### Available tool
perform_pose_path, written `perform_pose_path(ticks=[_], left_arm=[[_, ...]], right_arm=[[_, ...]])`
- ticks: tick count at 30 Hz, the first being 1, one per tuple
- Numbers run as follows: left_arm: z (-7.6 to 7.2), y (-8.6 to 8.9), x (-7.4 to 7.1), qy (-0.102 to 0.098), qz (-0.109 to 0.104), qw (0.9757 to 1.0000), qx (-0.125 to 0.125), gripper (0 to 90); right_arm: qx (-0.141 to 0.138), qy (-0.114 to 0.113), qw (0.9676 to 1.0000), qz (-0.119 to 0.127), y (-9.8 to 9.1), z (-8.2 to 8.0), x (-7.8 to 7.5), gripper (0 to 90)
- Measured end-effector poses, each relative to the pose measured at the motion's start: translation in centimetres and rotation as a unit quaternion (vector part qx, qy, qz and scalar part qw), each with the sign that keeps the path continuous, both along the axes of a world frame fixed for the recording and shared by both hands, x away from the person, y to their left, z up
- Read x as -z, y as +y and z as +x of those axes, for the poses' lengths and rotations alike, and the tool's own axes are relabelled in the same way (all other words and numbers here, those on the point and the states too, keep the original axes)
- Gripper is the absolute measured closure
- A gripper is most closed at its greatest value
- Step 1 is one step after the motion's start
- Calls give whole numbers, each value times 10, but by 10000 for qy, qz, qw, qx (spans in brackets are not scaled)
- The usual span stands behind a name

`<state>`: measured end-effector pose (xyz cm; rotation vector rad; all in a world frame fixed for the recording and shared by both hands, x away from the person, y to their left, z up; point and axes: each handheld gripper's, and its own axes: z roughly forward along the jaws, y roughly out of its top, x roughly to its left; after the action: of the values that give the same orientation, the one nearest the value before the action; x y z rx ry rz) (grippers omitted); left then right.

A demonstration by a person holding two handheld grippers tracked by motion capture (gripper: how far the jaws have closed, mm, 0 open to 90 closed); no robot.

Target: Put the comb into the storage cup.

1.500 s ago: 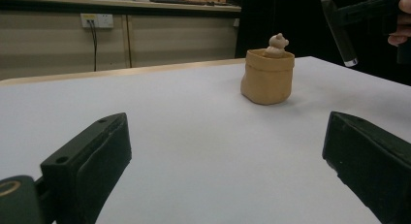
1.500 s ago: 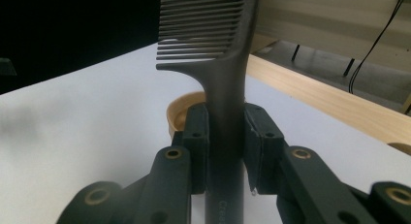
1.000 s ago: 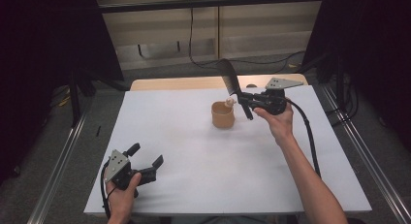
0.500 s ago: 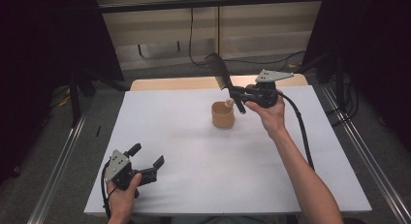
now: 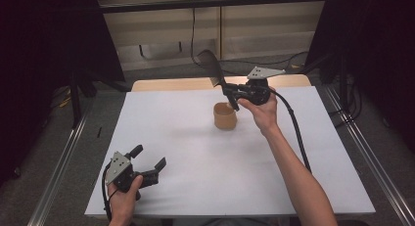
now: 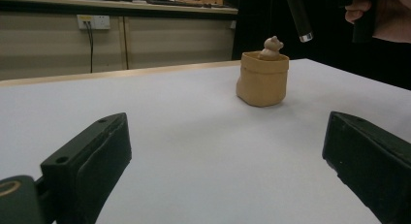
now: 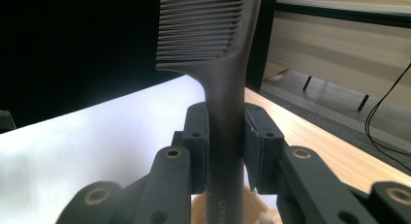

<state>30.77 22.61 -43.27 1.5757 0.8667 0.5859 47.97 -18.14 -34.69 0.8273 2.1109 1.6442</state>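
Right gripper is up in the air above the far middle of the table, jaws pinched on the handle of a black comb. In the right gripper view the pads press the comb handle from both sides, toothed end sticking out past the jaw tips, teeth facing the left of that view. In the high view the comb slants up and away from the gripper, toothed end highest, out past the table's far edge.

Handle's lower end hangs just above a small tan pot, which sits on the white table top right under the gripper. Whether the handle touches the pot: cannot tell from above. In the left gripper view the handle end hangs above the pot rim with a gap, and a small tan figure pokes out of the pot's top.

Left gripper sits low at the near left of the table, held in the person's left hand. Jaws spread wide, nothing between them, just bare white table. It points across the table toward the pot, well apart from it.

Cable trails from the right gripper back along the forearm.
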Motion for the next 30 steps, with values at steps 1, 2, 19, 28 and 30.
perform_pose_path(ticks=[1,2,19,28,30], left_arm=[[0,0,0,2,-4,10000,5,36],[0,0,0,-5,-7,10000,4,36],[0,0,0,-5,10,10000,9,36],[0,0,0,-4,12,10000,-2,36],[0,0,0,-3,12,10000,0,36]], right_arm=[[-7,-12,10000,9,1,1,-1,732],[-4,-23,10000,2,2,2,-1,732],[179,-89,9998,-3,12,17,6,731],[136,-19,9998,-152,15,19,20,732],[124,-22,9998,-171,15,20,23,732]])
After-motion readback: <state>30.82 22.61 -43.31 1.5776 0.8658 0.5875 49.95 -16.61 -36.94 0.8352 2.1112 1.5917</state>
